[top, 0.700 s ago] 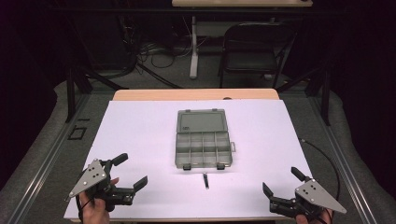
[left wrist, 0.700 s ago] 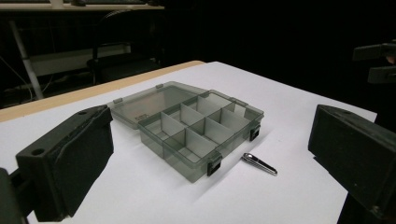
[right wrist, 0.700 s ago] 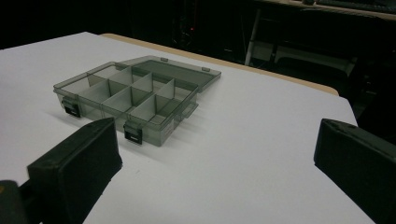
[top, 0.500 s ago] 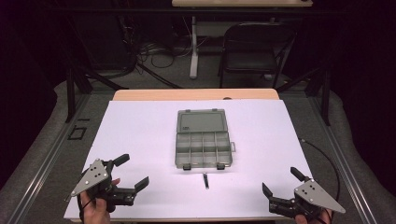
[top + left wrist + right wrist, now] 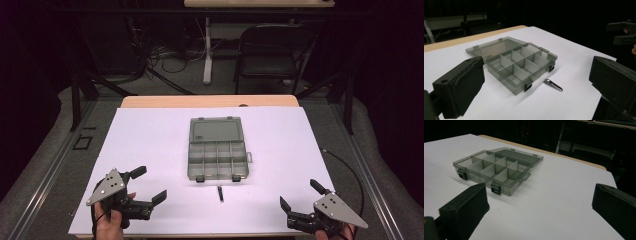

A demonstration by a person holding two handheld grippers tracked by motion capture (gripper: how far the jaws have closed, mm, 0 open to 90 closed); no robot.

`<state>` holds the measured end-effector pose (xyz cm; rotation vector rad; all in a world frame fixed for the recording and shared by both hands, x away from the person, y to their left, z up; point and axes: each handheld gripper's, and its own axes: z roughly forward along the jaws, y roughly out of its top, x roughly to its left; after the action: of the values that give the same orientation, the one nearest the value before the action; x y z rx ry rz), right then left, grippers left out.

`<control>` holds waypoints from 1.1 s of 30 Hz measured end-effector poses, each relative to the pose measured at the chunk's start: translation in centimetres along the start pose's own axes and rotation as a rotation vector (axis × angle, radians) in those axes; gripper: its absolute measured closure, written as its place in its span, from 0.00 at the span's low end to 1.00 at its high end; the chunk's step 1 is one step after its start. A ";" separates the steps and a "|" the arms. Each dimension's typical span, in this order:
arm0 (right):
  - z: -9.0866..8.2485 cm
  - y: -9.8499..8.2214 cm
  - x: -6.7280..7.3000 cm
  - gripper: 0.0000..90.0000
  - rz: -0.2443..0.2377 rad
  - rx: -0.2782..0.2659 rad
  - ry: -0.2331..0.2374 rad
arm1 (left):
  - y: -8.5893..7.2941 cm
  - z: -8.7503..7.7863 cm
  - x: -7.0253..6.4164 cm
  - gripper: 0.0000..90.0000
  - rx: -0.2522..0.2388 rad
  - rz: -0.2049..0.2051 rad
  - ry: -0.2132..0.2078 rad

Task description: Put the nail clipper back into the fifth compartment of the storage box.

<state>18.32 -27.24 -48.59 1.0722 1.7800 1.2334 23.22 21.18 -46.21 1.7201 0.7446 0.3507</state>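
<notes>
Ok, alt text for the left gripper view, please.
An open grey compartment box, its compartments empty, sits on a white sheet with a small metal clip lying just in front of it. The left gripper frames the scene, open and holding nothing.

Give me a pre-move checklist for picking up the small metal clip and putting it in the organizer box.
1. Left gripper open, nothing between its jaws: ok.
2. Right gripper open, nothing between its jaws: ok.
3. Organizer box lid open, lying flat behind the compartments: ok.
4. Compartments free of contents: ok, none seen in them.
5. Metal clip lying free on the white sheet, just in front of the box, apart from it: ok.
6. Clip's exact type: cannot tell.
</notes>
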 end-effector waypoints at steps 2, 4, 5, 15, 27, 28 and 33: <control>0.1 0.0 0.1 0.00 0.003 0.002 -0.001 | 0.2 0.5 0.0 0.00 0.018 -0.005 -0.013; 0.1 0.0 0.1 0.00 0.004 0.002 0.000 | 0.4 0.9 -0.1 0.00 0.034 -0.015 -0.019; 0.1 0.0 0.1 0.00 0.005 0.003 0.001 | 0.5 1.2 -0.1 0.00 0.044 -0.018 -0.028; 0.3 -0.1 -0.1 0.01 0.012 0.011 0.004 | 2.0 3.8 -0.8 0.00 0.135 -0.023 -0.055; 0.5 -0.2 -0.3 0.02 0.028 0.020 0.010 | 3.3 7.1 -1.3 0.00 0.260 -0.031 -0.095; 0.5 -0.3 -0.3 0.02 0.025 0.020 0.010 | 3.4 7.4 -1.4 0.00 0.272 -0.031 -0.095; 0.5 -0.3 -0.4 0.03 0.026 0.027 0.011 | 3.8 8.7 -1.5 0.00 0.307 -0.036 -0.112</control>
<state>18.80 -27.45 -49.00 1.1091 1.8003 1.2363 28.33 13.15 -44.90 1.9937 0.7758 0.1172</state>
